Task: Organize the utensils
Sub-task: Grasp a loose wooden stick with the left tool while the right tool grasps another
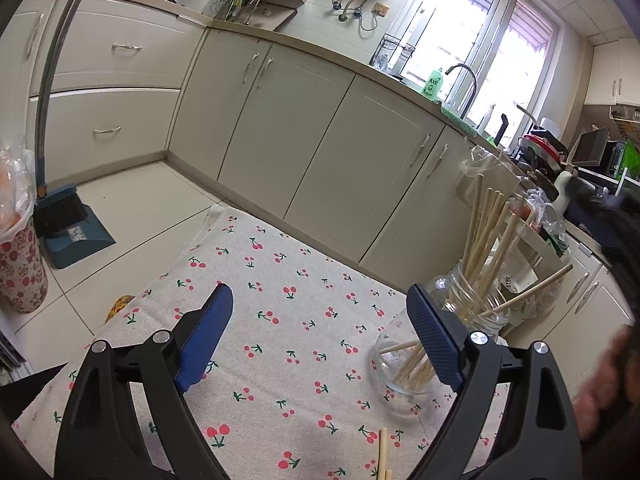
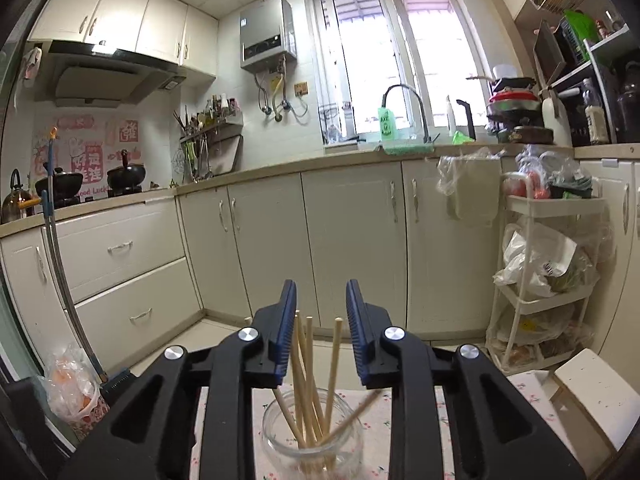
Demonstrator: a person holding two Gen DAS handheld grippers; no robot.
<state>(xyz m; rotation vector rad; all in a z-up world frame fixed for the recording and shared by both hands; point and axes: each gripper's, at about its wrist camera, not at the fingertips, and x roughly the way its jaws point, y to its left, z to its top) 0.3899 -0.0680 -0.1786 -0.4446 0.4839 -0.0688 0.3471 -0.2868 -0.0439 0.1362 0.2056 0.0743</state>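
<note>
A clear glass jar (image 1: 468,300) stands on the cherry-print cloth (image 1: 280,320) and holds several wooden chopsticks (image 1: 486,236). The jar also shows in the right wrist view (image 2: 312,436), chopsticks (image 2: 304,376) leaning inside it. My left gripper (image 1: 320,308) is open and empty above the cloth, left of the jar. My right gripper (image 2: 321,300) is open just above the jar, the chopstick tops between its fingers, none gripped. Two loose chopsticks (image 1: 383,456) lie on the cloth at the near edge.
Cream kitchen cabinets (image 1: 320,128) run behind the table. A broom and dustpan (image 1: 68,216) stand on the floor at left beside a floral bin (image 1: 20,264). A white trolley (image 2: 548,272) with bags stands at right, a white stool (image 2: 596,392) near it.
</note>
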